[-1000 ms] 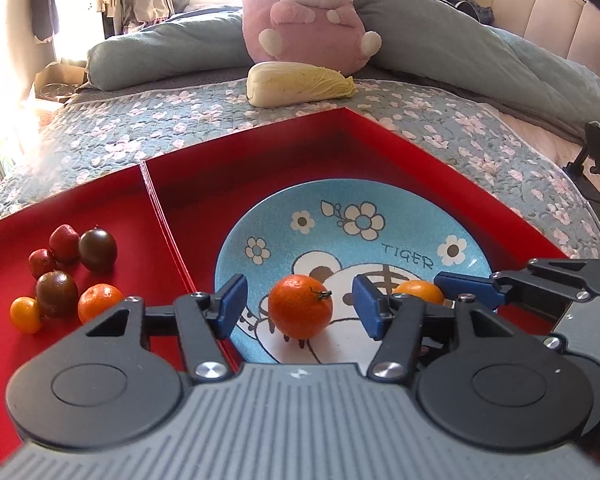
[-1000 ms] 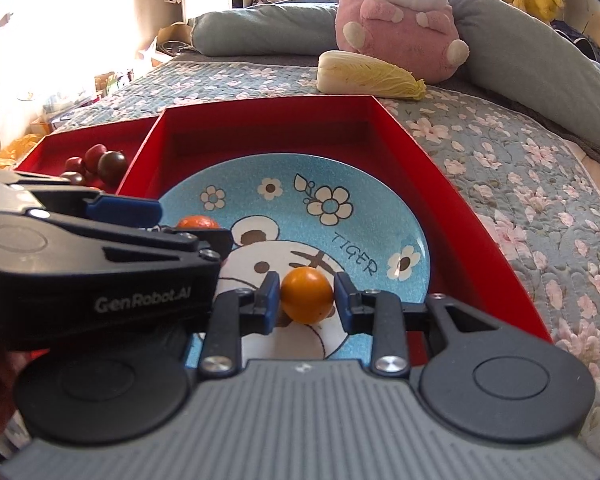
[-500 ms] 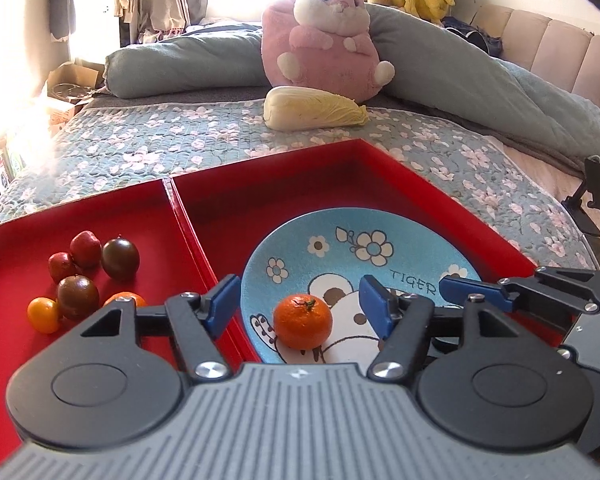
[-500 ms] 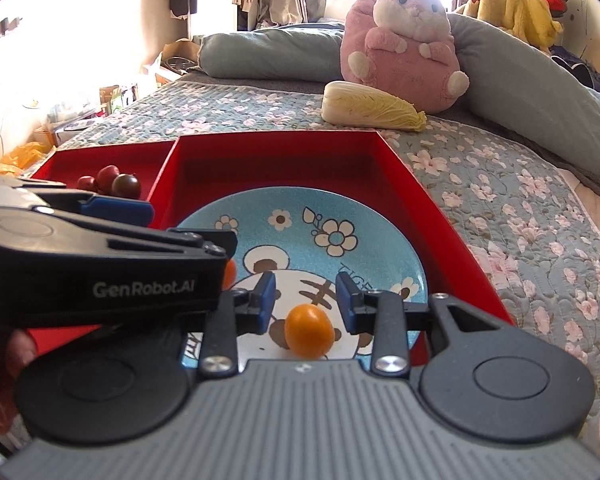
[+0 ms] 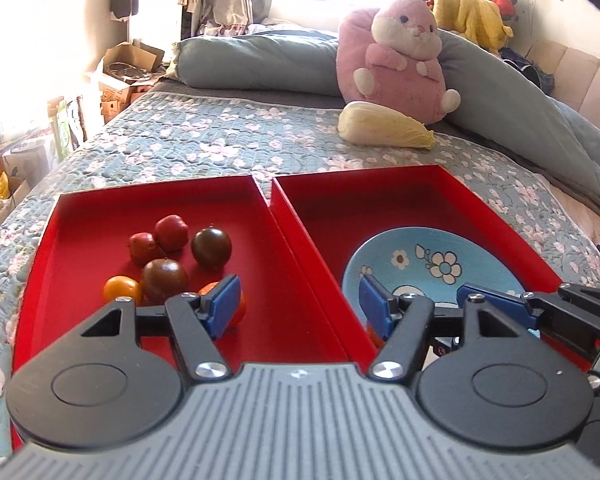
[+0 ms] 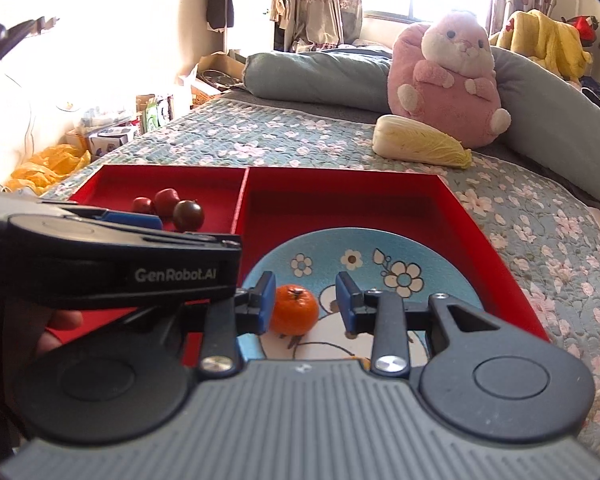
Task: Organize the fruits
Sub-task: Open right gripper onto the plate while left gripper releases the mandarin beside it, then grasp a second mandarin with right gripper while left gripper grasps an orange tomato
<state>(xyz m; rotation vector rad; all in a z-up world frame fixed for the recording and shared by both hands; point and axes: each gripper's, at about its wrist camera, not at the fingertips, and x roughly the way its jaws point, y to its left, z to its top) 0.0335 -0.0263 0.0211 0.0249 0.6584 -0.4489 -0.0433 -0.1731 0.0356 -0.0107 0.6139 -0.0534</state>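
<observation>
Both grippers hang empty, jaws spread: the right gripper frames the tangerine on the plate's near edge, the left gripper straddles the tray wall. Risk: grippers colliding, or nudged fruit rolling.

Two trays, one plate, eight fruits.

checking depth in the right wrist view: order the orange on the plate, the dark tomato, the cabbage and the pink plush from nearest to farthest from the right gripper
1. Orange: on the plate, between the right gripper's fingers.
2. Dark tomato: left tray, farther back.
3. Cabbage: on the bed beyond the trays, right.
4. Pink plush: just behind the cabbage.
</observation>
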